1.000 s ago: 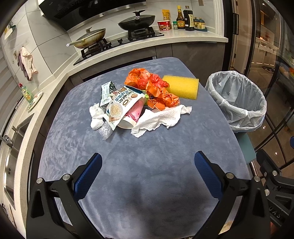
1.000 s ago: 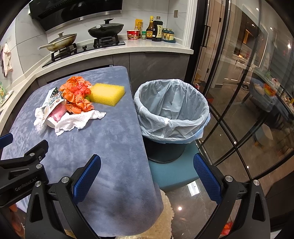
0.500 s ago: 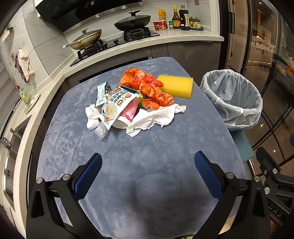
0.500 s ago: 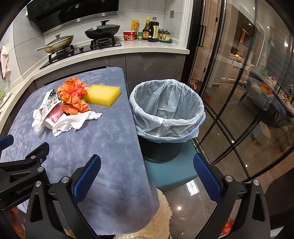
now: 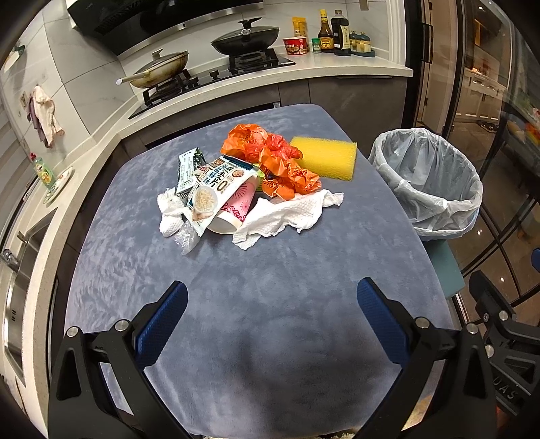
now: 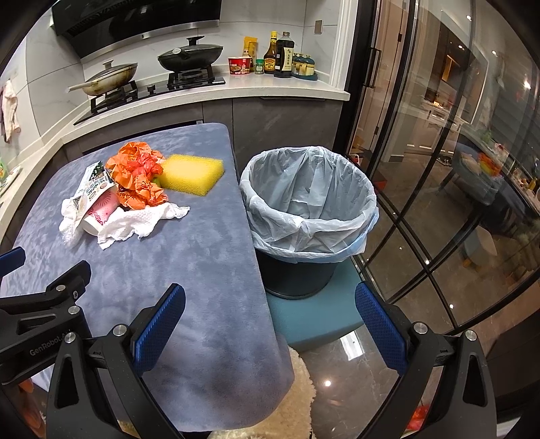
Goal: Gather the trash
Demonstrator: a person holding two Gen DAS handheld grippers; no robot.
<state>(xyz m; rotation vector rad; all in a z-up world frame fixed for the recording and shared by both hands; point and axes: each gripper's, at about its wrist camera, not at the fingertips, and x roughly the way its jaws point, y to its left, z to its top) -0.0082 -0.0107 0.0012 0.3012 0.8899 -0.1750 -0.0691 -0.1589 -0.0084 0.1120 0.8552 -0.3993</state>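
A pile of trash lies mid-table: an orange crumpled wrapper (image 5: 270,155), a yellow sponge (image 5: 325,157), a white paper towel (image 5: 290,212), a pink paper cup (image 5: 234,211), a snack packet (image 5: 219,185), a small carton (image 5: 187,169) and a white tissue (image 5: 168,212). The lined trash bin (image 5: 428,182) stands right of the table; in the right wrist view the bin (image 6: 308,202) is straight ahead. My left gripper (image 5: 271,317) is open and empty over the near table. My right gripper (image 6: 270,320) is open and empty over the table's right edge.
The table has a grey-blue cloth (image 5: 270,304). The bin sits on a teal stool (image 6: 314,314). Behind is a counter with a stove, pans (image 5: 244,37) and bottles (image 5: 332,30). Glass doors (image 6: 438,169) stand at the right. A sink (image 5: 17,287) is at the left.
Both grippers have drawn back and up a little; the trash pile and the bin look slightly farther off. Nothing has been picked up.
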